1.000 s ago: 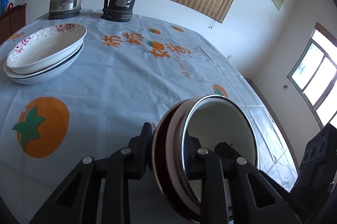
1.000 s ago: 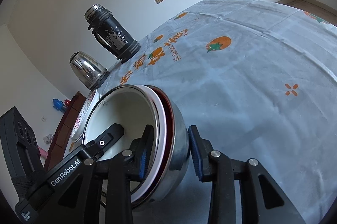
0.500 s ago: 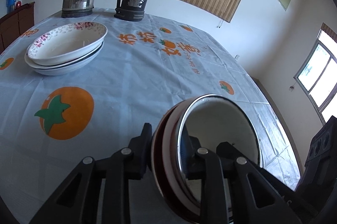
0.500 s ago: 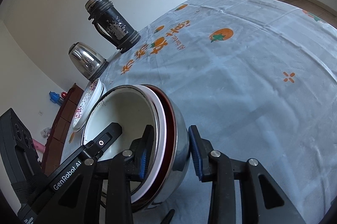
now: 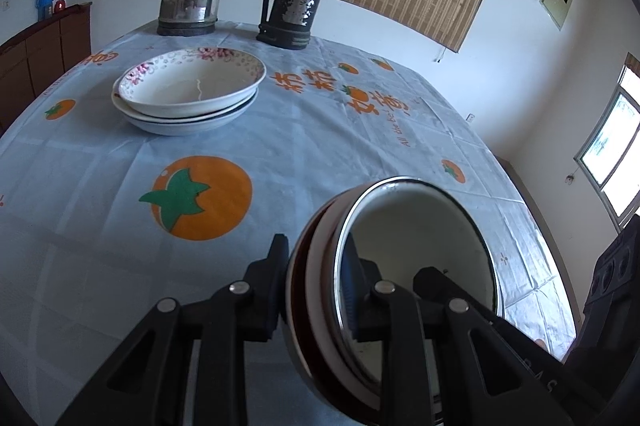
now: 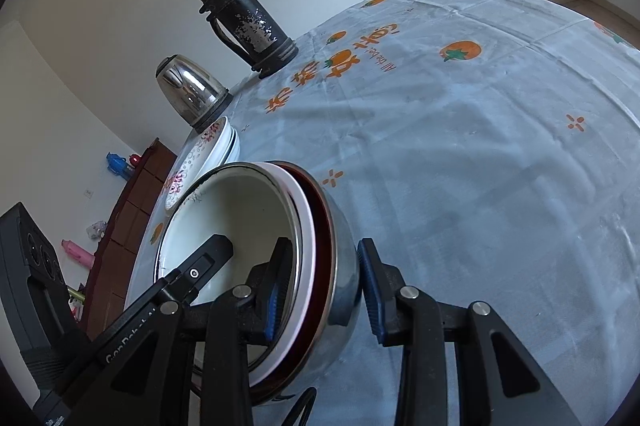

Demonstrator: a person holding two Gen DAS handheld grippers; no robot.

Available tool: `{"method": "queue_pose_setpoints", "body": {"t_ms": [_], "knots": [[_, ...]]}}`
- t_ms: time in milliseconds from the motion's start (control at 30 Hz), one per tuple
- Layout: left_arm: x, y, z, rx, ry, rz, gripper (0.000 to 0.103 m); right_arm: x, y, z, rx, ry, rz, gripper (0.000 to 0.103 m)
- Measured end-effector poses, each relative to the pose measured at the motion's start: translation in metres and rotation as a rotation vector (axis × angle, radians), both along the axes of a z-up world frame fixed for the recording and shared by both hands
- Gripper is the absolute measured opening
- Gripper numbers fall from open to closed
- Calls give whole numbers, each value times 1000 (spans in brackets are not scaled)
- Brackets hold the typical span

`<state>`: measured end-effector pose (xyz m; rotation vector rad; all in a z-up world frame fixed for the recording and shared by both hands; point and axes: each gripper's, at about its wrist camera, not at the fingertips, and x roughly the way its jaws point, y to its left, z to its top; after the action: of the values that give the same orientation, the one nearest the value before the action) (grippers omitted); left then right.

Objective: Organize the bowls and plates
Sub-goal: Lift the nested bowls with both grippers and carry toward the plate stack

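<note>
Left wrist view: the nested stack of round bowls (image 5: 400, 266), steel outside, dark red and white within, is gripped at opposite rims by the left tongs (image 5: 316, 290) and the right tongs (image 6: 320, 278), both clamped on it. Over the last second the stack has been carried closer to the two stacked white floral plates (image 5: 188, 93) on the blue persimmon-print surface (image 5: 320, 153). Set-down beside the plates is judged next.
</note>
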<state>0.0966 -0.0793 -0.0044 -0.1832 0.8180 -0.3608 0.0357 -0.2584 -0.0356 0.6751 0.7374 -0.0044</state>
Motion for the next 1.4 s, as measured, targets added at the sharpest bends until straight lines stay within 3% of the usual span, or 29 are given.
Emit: {"method": "queue_pose_setpoints", "body": {"t_ms": [1400], "knots": [[9,106,11,24,-15,178,23,42,105,21,-33,-26,187,37]]}}
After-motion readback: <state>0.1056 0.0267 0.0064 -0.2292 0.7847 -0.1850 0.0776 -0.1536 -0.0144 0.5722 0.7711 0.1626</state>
